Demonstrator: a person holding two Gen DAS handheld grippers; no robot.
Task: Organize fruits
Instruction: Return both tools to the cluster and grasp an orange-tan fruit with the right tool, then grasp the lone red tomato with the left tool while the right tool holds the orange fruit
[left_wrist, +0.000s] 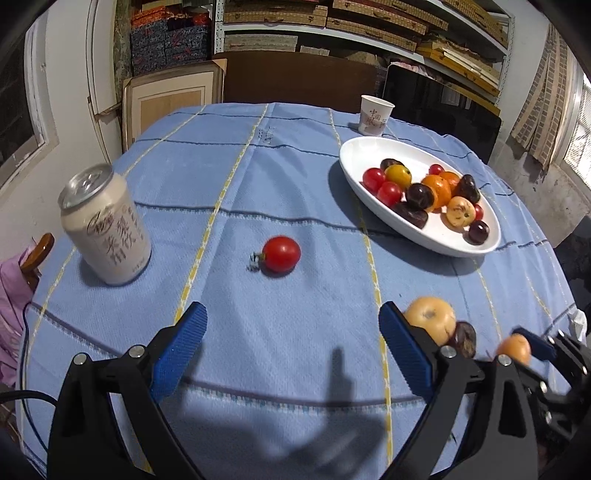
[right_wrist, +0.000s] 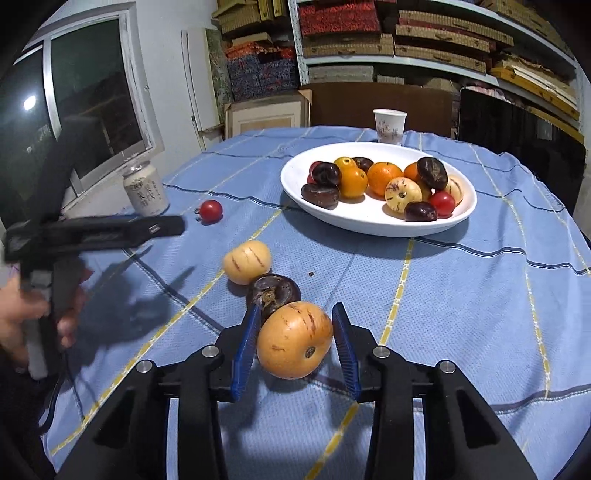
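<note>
bright overhead light, soft dark shadows on the tablecloth, strong fisheye bending and black vignette at edges

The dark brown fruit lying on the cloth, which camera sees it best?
The right wrist view: the dark brown fruit sits whole and sharp between two yellow fruits. The left wrist view shows only part of it, blurred, behind a gripper finger.

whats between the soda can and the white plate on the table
A single red cherry tomato on bare blue cloth, roughly midway between the can and the plate; clearest in the left wrist view.
</note>
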